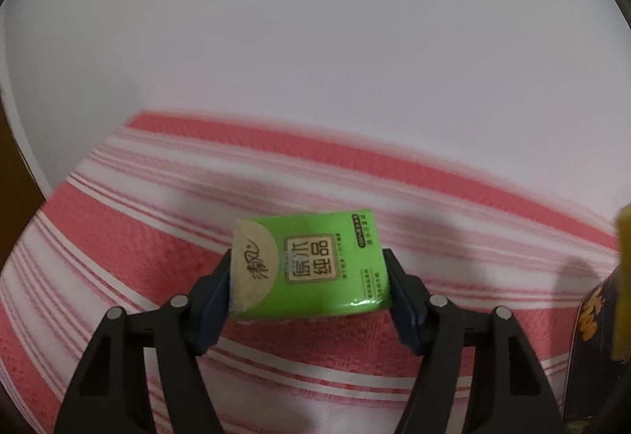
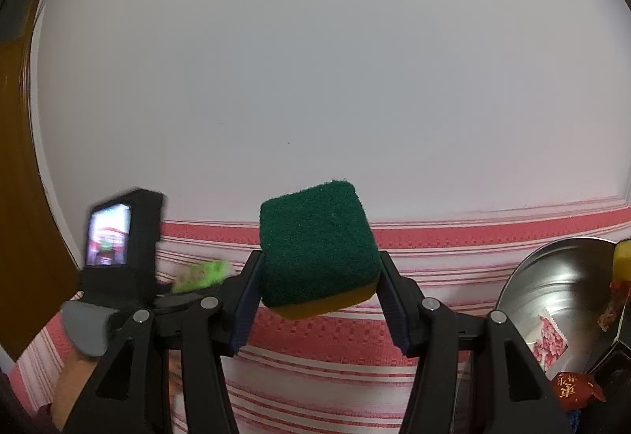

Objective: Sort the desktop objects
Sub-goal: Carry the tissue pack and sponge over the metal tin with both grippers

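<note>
Left tool (image 1: 309, 272): jaws clamped on a green tissue pack (image 1: 315, 264), dark pads pressing its two short ends. Pack sat level between the pads, printed face up, a beige corner panel at its 9 o'clock end. Could not tell whether it touched the cloth beneath or was lifted clear.

Under it, a pink-and-white striped cloth (image 1: 118, 237) covered the tabletop; a plain white wall (image 1: 315, 40) rose beyond the cloth's far edge. At 3 o'clock in the left wrist view, a sliver of yellow and a dark printed edge showed, too cropped to name.

Right tool (image 2: 317, 276): jaws clamped on a sponge (image 2: 315, 244), dark green scouring layer on top, yellow foam below. Pads gripped the sponge on its two sides; it appeared held above the striped cloth, against the wall as backdrop.

From the right wrist view, the left tool appeared at 9 o'clock with its small lit screen (image 2: 108, 235), the green pack blurred just beside it. A hand (image 2: 75, 379) gripped the handle below.

At 3 to 4 o'clock, a shiny metal bowl (image 2: 552, 276) sat on the cloth, holding a pink patterned packet (image 2: 550, 341). A red wrapped candy (image 2: 574, 386) lay at the bowl's near rim, toward 5 o'clock; whether inside or just outside, unclear
</note>
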Tool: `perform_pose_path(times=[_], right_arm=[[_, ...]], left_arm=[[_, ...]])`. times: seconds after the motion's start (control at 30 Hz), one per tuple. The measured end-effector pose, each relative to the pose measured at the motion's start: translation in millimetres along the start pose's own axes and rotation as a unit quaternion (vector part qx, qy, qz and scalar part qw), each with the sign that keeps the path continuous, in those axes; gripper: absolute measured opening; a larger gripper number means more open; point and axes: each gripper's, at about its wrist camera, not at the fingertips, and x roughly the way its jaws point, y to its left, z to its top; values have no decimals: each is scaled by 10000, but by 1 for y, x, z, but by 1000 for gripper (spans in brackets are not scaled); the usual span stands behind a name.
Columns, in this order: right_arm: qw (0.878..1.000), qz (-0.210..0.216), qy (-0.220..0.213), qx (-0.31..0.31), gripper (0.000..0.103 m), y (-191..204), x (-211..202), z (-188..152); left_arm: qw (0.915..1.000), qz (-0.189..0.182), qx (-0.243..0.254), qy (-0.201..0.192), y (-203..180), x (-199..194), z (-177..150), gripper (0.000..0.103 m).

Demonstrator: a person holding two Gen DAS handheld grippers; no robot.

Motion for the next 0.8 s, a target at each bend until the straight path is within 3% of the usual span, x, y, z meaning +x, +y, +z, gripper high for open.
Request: perform_pose_path(times=[0.23, 0.43, 0.53, 0.8], right_arm=[[9998, -173, -75, -91, 58, 7, 13, -1], [9997, -248, -46, -50, 58, 24, 36, -3], [9998, -214, -41, -29, 58, -11, 0, -8], [9997, -233, -65, -89, 58, -3, 3, -16]], left_arm=[[9971, 204, 159, -710, -5, -29, -6, 70], [9964, 208, 119, -817, 2, -36, -6, 70], [9963, 217, 76, -833, 3, -40, -8, 70], [9951, 234, 91, -951, 3, -45, -12, 70]])
